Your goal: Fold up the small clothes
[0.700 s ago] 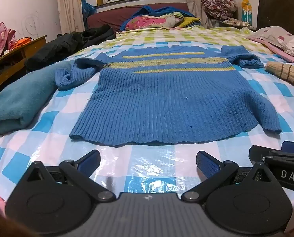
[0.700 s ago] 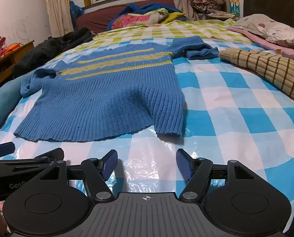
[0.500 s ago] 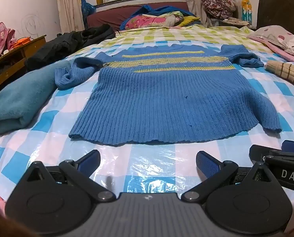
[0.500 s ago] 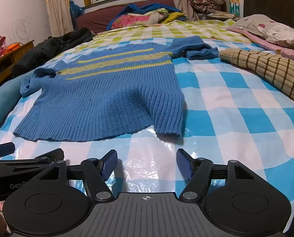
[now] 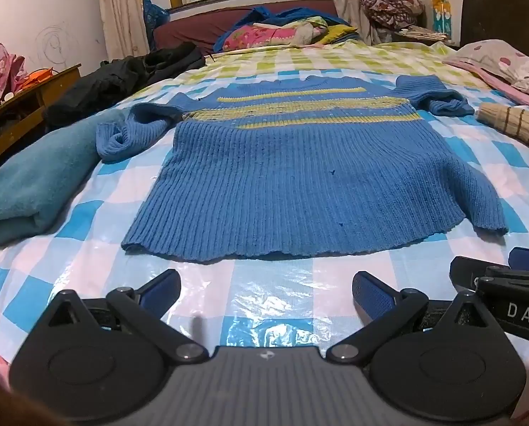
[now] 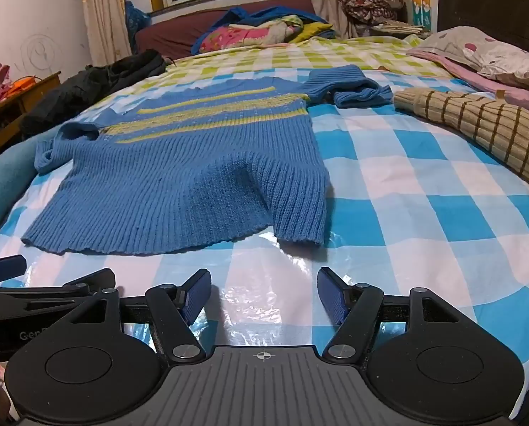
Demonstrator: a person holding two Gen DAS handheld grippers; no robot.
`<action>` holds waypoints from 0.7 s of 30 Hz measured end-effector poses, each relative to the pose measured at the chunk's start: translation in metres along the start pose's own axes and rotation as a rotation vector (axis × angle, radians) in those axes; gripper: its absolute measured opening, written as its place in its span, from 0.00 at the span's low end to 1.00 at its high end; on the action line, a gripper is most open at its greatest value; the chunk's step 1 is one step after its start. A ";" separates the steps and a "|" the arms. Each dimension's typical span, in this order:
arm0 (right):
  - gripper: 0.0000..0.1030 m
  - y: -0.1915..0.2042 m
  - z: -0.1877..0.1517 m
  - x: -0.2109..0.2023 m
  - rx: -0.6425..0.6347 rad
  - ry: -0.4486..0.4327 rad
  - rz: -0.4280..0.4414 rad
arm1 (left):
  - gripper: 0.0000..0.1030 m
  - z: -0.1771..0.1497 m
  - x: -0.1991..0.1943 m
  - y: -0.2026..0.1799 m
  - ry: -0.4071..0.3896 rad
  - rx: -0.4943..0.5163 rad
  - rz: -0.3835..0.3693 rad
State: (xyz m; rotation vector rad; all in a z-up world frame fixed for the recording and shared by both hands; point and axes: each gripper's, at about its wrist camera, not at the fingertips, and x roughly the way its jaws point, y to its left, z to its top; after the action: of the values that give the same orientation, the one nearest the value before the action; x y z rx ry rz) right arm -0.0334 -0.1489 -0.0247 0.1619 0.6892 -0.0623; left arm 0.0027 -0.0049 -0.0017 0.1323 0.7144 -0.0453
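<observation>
Left wrist view: my left gripper (image 5: pixel 266 289) and right gripper (image 6: pixel 264 293) gape empty at the bed's (image 5: pixel 86 220) near edge, short of the blue sweater (image 5: pixel 300 184).

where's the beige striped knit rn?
The beige striped knit lies at right in the right wrist view, on the checked bed cover, just right of the blue sweater's bunched sleeve, below the pillow.

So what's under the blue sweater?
The blue sweater lies flat on a shiny blue-and-white checked plastic sheet spread over the bed. The sheet shows all around the sweater's edges. Whether anything else sits beneath the sweater cannot be seen; the knit covers it.
</observation>
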 end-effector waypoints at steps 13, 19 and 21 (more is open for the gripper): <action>0.65 -0.001 0.000 0.000 -0.001 0.001 -0.001 | 1.00 0.002 -0.001 -0.001 0.003 0.010 0.002; 0.65 -0.001 0.000 -0.001 -0.002 0.002 0.000 | 1.00 0.003 -0.001 -0.002 0.006 0.018 0.010; 0.65 0.000 0.000 -0.002 -0.004 0.004 0.002 | 1.00 0.005 -0.003 -0.002 0.004 0.028 0.019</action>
State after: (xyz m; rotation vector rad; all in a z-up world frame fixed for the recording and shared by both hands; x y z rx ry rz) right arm -0.0350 -0.1489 -0.0239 0.1588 0.6933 -0.0585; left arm 0.0035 -0.0080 0.0041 0.1659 0.7168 -0.0370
